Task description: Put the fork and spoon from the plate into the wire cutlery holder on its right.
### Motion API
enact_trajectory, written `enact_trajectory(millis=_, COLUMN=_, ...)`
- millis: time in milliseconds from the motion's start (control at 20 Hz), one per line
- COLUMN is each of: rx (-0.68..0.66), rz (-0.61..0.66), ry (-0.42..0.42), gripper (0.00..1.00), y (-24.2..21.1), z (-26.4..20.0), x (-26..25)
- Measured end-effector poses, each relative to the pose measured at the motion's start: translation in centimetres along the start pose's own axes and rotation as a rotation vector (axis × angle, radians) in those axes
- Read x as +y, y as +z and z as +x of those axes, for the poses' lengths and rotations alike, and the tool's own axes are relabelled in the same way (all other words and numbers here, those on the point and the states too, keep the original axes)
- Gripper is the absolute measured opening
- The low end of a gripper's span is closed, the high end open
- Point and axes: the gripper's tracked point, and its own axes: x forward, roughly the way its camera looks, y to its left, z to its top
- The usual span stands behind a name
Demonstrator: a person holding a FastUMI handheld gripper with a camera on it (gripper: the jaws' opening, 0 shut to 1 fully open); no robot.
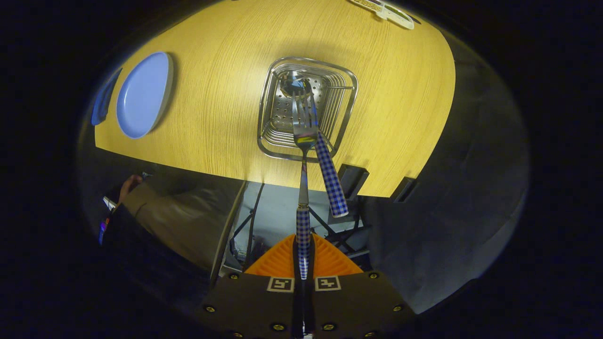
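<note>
One gripper (303, 263) clamped on fork (304, 141) handle above wire holder (268, 141); wooden table (221, 94), blue plate (141, 94).

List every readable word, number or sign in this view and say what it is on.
No readable words or numbers.
Two square black-and-white markers on the claw: patterns, not text.
Flat printed cards at the yellow wooden table's far edge: print too small to read.

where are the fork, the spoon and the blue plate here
fork (304, 132): gripper view, base of its tines, over the holder
spoon (295, 86): gripper view, bowl, down inside the holder
blue plate (141, 96): gripper view, middle of its face
</note>
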Motion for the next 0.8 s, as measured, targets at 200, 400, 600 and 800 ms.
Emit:
enact_trajectory(millis=200, rx=0.074, rz=-0.036, ry=-0.04, gripper=0.02, y=0.9, z=-0.8, x=-0.9)
enact_trajectory(millis=400, rx=0.124, rz=-0.062, ry=-0.069, gripper=0.02, y=2.0, z=-1.0, x=-1.1)
enact_trajectory(millis=600, rx=0.144, rz=-0.068, ry=-0.076, gripper=0.02, y=3.1, z=-1.2, x=-1.7)
enact_trajectory(millis=800, rx=0.172, rz=-0.085, ry=-0.067, gripper=0.05, y=3.6, z=-1.4, x=-1.6)
